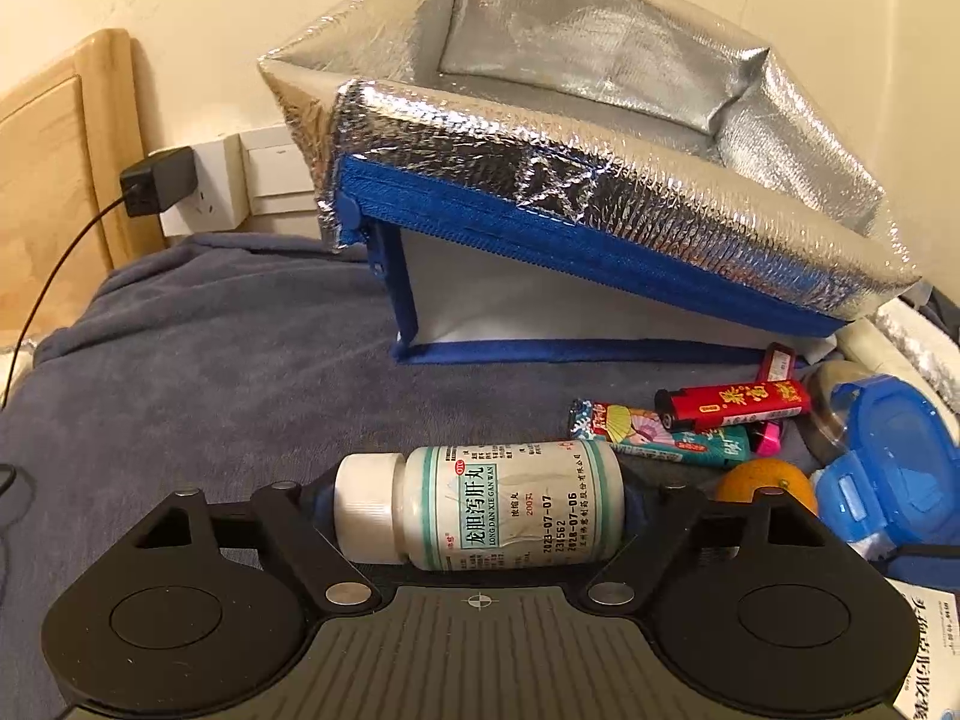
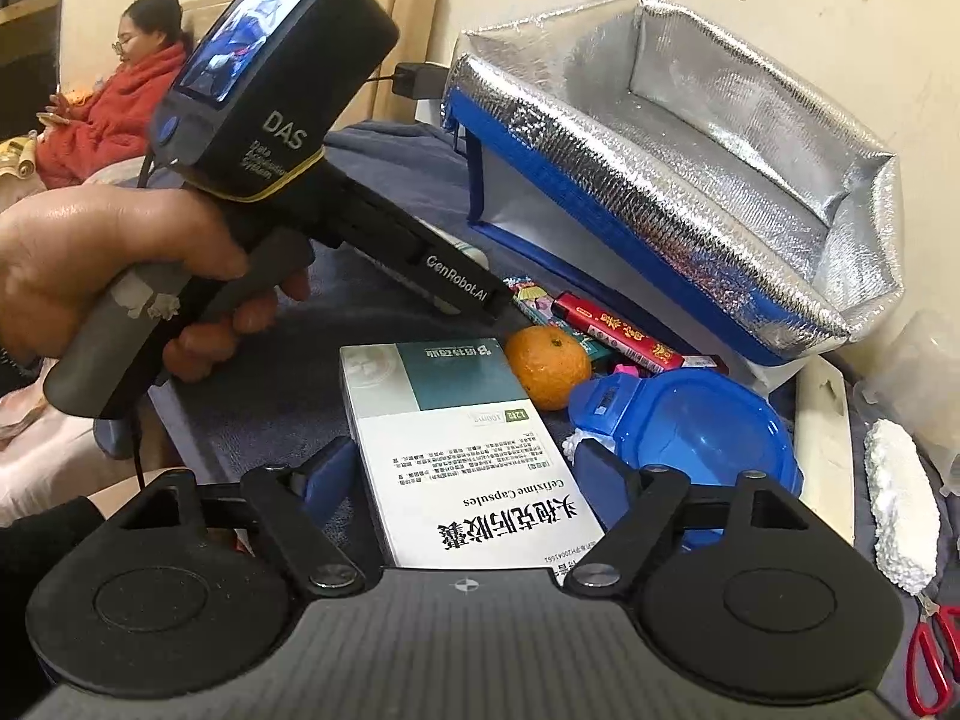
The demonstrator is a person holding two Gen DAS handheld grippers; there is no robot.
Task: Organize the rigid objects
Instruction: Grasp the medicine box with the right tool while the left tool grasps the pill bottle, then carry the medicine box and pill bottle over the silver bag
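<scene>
My left gripper is shut on a white pill bottle with a teal label, held sideways, cap to the left, above the blue blanket. The open silver insulated bag with blue trim stands ahead of it, mouth tilted toward me. My right gripper is shut on a white and teal medicine box. The bag is ahead and to the right in the right wrist view. The left gripper's handle, held by a hand, shows at upper left there; its fingers are hidden.
Lighters, an orange and a blue lidded container lie on the blanket by the bag. Red scissors lie at the right. A charger is plugged in the wall. A person sits far left.
</scene>
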